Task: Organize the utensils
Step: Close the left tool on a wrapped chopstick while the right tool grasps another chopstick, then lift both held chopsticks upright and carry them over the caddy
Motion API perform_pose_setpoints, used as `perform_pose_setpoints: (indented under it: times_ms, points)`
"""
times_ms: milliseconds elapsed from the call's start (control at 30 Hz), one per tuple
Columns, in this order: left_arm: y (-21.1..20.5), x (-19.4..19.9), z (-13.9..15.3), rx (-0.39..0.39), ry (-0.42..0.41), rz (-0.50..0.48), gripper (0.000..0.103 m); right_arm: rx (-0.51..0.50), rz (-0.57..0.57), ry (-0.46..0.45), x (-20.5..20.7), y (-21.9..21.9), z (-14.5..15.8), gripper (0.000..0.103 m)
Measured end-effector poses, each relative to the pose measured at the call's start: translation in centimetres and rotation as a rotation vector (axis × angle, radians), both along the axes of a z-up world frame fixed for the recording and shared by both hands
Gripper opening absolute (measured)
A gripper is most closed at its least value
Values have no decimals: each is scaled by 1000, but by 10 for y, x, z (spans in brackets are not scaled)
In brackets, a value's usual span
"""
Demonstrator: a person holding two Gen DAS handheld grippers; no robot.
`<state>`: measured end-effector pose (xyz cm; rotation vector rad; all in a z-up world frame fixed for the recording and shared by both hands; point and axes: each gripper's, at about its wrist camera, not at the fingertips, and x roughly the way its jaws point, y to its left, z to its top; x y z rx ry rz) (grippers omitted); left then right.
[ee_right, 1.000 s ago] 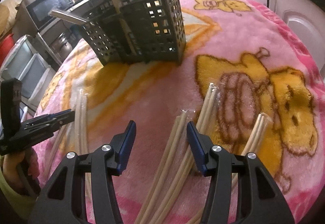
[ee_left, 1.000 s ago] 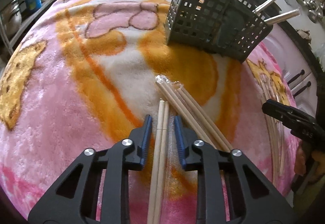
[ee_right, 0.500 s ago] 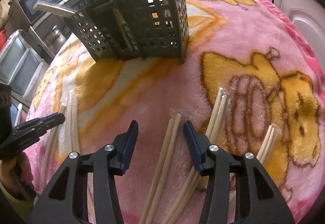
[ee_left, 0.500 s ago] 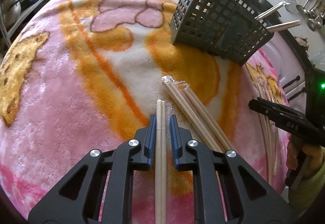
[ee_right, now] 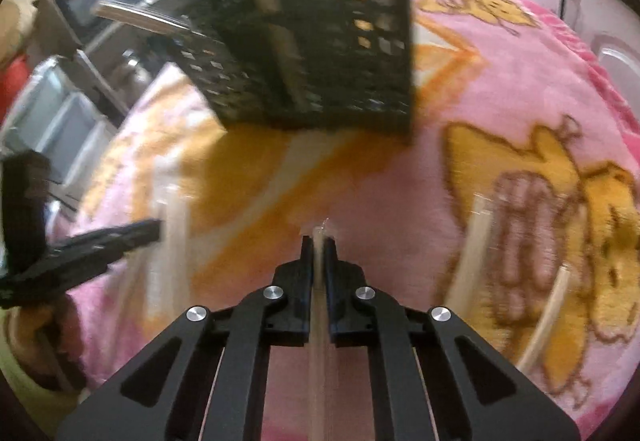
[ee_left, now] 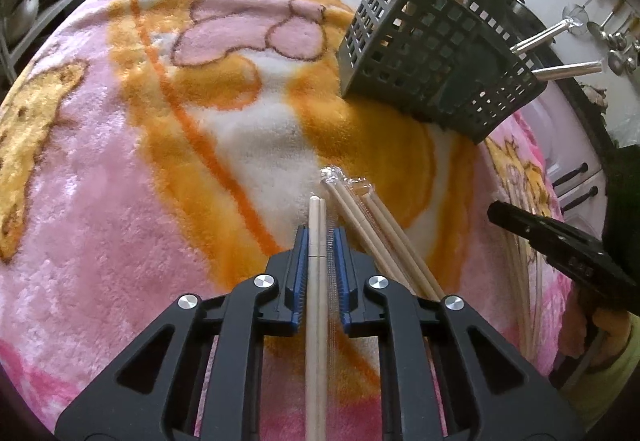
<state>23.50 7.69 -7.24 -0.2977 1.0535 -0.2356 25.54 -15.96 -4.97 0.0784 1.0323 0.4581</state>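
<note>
My left gripper (ee_left: 320,237) has its jaws closing, blue pads pressing on a plastic-wrapped pair of wooden chopsticks (ee_left: 317,211) that lies along the fingers. My right gripper (ee_right: 317,245) is closing too, pads clamped on another wrapped pair (ee_right: 318,369) whose tip pokes out just past the fingertips. The dark grid utensil basket (ee_left: 432,53) stands beyond both, with wooden sticks and metal handles poking out; the right wrist view shows the basket (ee_right: 320,61) blurred. Each gripper appears in the other's view: right gripper (ee_left: 560,253), left gripper (ee_right: 88,253).
A pink and orange plush blanket (ee_left: 120,201) covers the table. More wrapped chopsticks (ee_left: 360,201) lie right of my left fingers. Loose pairs (ee_right: 472,241) lie right of my right gripper, another pair (ee_right: 176,233) lies left of it. Kitchen cabinets and counters ring the table.
Both sets of jaws have closed onto chopstick pairs that lay between them. The right gripper has moved toward the basket, and its view is now blurred.
</note>
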Motion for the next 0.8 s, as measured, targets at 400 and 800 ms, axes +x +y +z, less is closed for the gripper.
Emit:
perform_pose_setpoints:
  times_ms: [400,800]
  points:
    - [-1,-23,37,-17,-121,17,1,107,96,-149,-24,13,51,6]
    - [-20,-39,99,18,-309,9,1,169,126,-335,-42,11,84,6]
